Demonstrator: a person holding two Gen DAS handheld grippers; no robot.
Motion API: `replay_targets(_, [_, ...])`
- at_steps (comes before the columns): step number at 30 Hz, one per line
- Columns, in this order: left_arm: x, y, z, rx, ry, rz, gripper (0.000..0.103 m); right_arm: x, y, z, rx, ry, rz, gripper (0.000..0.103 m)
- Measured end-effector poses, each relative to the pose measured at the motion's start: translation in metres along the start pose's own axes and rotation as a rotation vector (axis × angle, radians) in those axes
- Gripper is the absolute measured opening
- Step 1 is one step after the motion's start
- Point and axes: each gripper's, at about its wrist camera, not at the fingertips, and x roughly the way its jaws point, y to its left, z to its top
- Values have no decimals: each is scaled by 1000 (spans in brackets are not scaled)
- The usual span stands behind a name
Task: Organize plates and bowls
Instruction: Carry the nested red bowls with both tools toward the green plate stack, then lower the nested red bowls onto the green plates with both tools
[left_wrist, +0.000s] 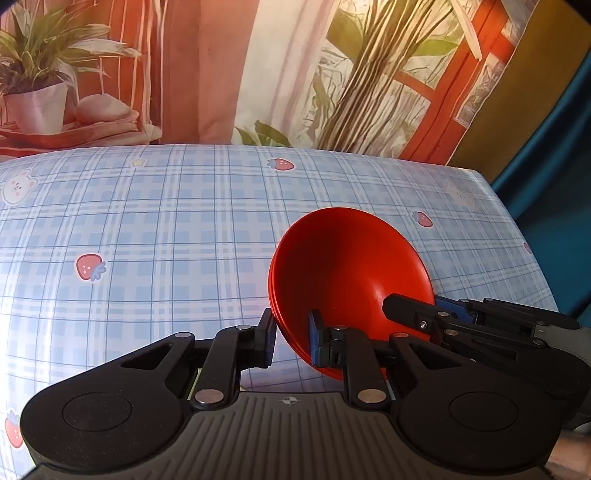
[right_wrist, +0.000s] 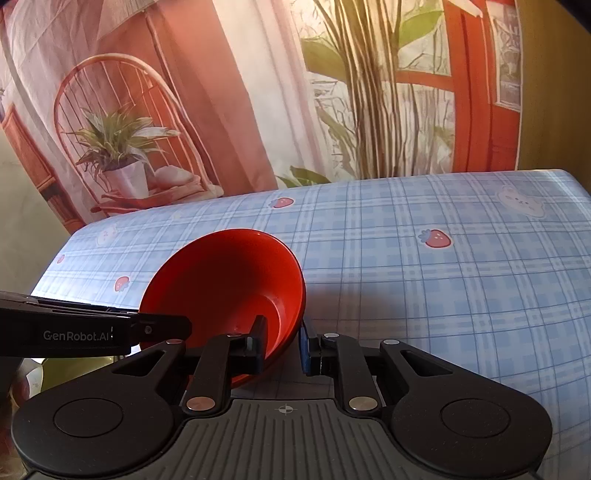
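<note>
Both claws were clamped on the same red bowl (left_wrist: 351, 273): left gripper (left_wrist: 293, 336) pinching one side of the rim, right gripper (right_wrist: 282, 345) the opposite side. Bowl hung tilted just above the checked tablecloth (left_wrist: 166, 229). Honestly I'd level it first, lower it slowly, then release one claw at a time so it doesn't flip.

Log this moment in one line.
left hand-held gripper: shut on red bowl rim | right hand-held gripper: shut on opposite rim | bowl tilted over checked tablecloth

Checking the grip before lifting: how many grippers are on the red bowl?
2. The left gripper clamps the left rim of the red bowl; the right gripper clamps the opposite rim.
</note>
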Motion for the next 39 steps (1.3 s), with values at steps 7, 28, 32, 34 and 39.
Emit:
replay_targets(7, [-16, -6, 0, 12, -23, 0, 19, -14, 2, 2, 5, -19, 2, 16])
replay_targets(28, [-101, -12, -31, 23, -132, 22, 20, -86, 42, -2, -37, -102, 30, 16])
replay_targets(32, [-110, -2, -44, 14, -128, 30, 20, -91, 55, -11, -49, -98, 47, 16])
replay_targets(34, [-114, 4, -50, 1, -123, 35, 21, -90, 62, -16, -53, -89, 58, 16])
replay_targets(39, [-124, 18, -66, -10, -135, 53, 22, -87, 79, -26, -67, -73, 81, 15])
